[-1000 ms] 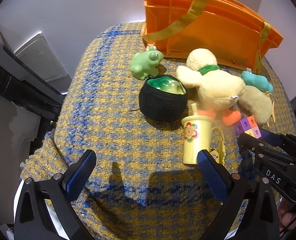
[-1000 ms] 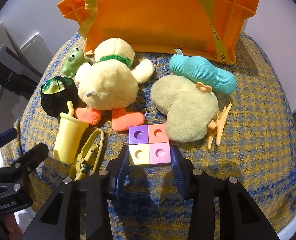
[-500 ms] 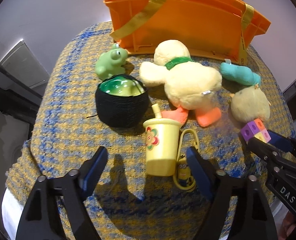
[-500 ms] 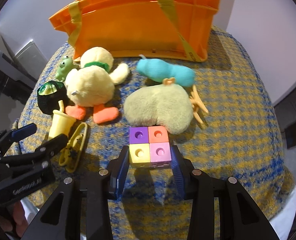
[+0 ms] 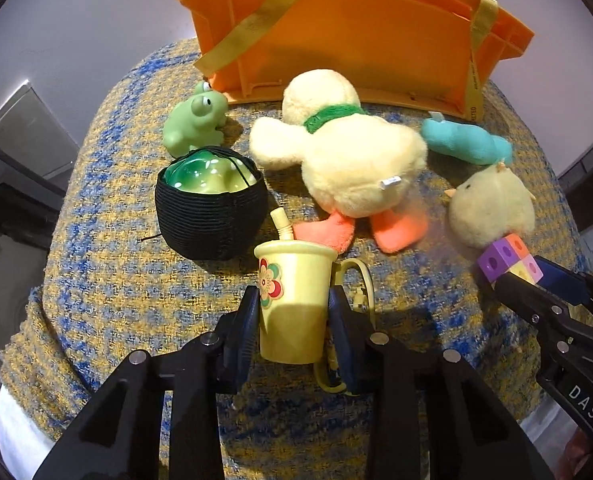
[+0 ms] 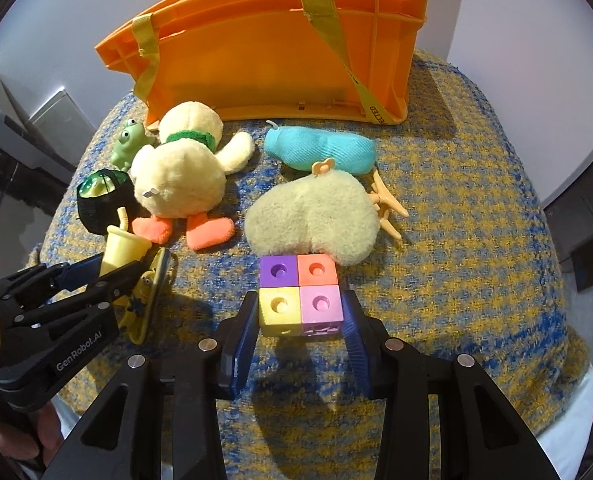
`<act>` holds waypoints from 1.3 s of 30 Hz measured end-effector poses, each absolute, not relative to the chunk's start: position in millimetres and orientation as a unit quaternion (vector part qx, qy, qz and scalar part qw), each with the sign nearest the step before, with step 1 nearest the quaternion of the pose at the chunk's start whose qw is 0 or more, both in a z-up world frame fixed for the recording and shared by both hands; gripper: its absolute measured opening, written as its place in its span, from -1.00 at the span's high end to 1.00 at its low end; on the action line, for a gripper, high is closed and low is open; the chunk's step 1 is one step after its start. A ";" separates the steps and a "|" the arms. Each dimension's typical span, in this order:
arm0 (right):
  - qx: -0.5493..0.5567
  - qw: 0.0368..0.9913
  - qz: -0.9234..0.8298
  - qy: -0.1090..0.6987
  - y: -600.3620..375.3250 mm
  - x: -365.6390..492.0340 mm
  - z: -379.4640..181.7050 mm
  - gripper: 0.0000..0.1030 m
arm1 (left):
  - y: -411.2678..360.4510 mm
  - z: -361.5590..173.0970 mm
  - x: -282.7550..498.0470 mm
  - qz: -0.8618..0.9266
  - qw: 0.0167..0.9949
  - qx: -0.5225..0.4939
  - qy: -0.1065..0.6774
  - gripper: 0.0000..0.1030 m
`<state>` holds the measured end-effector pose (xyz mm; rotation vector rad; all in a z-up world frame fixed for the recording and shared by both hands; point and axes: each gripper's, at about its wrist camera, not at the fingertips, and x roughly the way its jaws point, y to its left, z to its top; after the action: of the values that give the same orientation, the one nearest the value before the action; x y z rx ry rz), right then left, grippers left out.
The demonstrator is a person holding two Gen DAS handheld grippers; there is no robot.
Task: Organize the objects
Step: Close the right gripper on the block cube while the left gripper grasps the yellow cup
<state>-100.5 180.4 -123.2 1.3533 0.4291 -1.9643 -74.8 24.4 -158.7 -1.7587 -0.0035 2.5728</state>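
Toys are lying scattered over the blue-and-yellow woven cloth (image 5: 108,280) in your left wrist view, and your left gripper (image 5: 294,320) is closing its jaws on the yellow cup (image 5: 292,304), the pads pressing its two sides while it is standing upright just in front of the black basket (image 5: 210,220). Behind these, the green frog (image 5: 194,128) and the yellow plush duck (image 5: 352,160) are lying near the orange crate (image 5: 360,36). Your right wrist view is showing your right gripper (image 6: 300,320) clamping the four-colour block (image 6: 299,294), which is touching the pale plush chick (image 6: 312,216). Beyond the chick, a teal plush (image 6: 322,154) is lying in front of that same crate.
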 end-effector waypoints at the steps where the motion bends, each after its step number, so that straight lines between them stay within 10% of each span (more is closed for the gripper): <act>1: 0.521 0.352 -0.759 0.165 179.2 -109.4 -126.2 0.21 | 24.4 -157.8 -73.7 0.826 0.014 -0.564 -0.001 0.34; 39: 0.430 0.371 -0.814 0.124 170.4 -137.2 -20.8 0.21 | 23.0 -39.6 -98.4 0.877 -0.017 -0.480 -0.004 0.34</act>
<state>-137.2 170.4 -20.8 1.1039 0.3169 -2.0863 -98.4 23.0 -39.6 -1.5264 -0.0113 2.7856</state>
